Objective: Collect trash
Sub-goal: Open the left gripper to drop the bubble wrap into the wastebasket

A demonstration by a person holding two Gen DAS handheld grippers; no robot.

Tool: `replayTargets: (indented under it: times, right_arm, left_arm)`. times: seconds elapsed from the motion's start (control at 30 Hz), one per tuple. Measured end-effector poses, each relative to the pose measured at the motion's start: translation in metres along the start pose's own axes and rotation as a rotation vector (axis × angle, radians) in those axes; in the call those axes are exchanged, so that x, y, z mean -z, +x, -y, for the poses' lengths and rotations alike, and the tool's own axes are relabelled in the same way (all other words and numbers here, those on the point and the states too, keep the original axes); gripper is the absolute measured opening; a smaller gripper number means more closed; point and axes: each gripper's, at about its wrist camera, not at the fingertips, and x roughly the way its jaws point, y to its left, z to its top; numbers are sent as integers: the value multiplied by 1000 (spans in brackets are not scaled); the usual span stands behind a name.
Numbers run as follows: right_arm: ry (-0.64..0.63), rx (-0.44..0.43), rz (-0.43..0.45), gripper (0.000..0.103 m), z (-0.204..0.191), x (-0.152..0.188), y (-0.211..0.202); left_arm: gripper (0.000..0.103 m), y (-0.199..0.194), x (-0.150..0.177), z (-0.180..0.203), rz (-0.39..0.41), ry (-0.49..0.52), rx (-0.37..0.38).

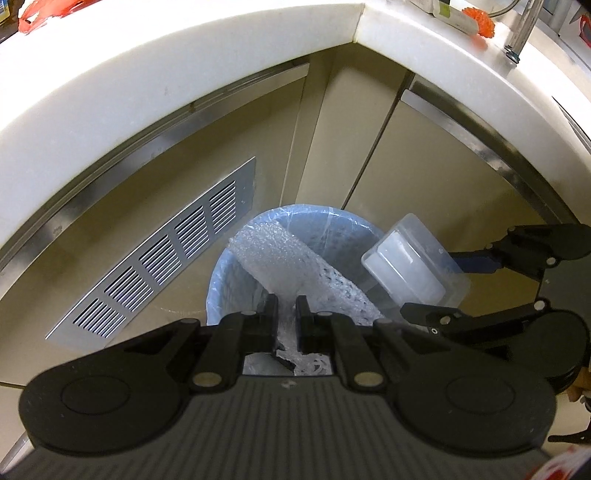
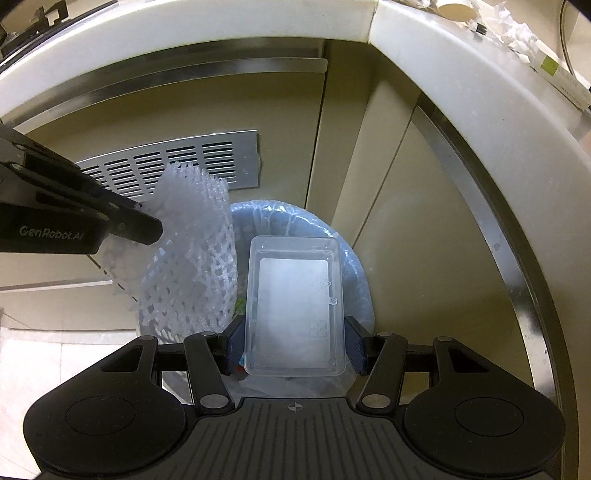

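Observation:
A round bin lined with a blue bag (image 1: 225, 266) (image 2: 354, 273) stands on the floor in the corner under the counter. My left gripper (image 1: 287, 317) is shut on a white foam net sleeve (image 1: 291, 273) (image 2: 192, 258), which hangs over the bin's left rim. My right gripper (image 2: 295, 345) (image 1: 439, 284) is shut on a clear rectangular plastic container (image 2: 295, 306) (image 1: 410, 266), its pads pressing both long sides. The container hangs over the bin's opening.
A white countertop edge (image 1: 184, 70) (image 2: 461, 110) curves around above. Beige cabinet doors (image 1: 406, 162) flank the bin, and a metal vent grille (image 1: 162, 254) (image 2: 184, 162) sits on the left door. Red and orange items (image 1: 480, 18) lie on the counter. Pale floor tiles (image 2: 55, 362) show at the lower left.

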Motion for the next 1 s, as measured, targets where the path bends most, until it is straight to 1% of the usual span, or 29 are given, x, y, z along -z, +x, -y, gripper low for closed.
replayTargets:
  times: [0.1,0.13,0.17,0.23,0.57,0.9,1.0]
  right_arm:
    - [5,3,1,55,0,0,1]
    - [8,4,1,55,0,-1,1]
    - [10,4,0,55,0,0,1]
    - [14,7,-3,55,1,0,2]
    - [27,1,-4,55,4,-1,4]
    - [35,-26,3,55,0,-8,10]
    - [46,-42,18,55,-1,-11,11]
  left_arm:
    - [9,1,0,-1,8,12,9]
    - [11,1,0,-1,14,25,9]
    - [21,1,-1,0,21,38,5]
    - [36,-1,-1,1,29,55,-1]
    - [36,-6,3,-7,23,33,-14]
    - [36,-16,6,-12,37,-3,-31]
    - [36,-19,7,-16,40,-10,-37]
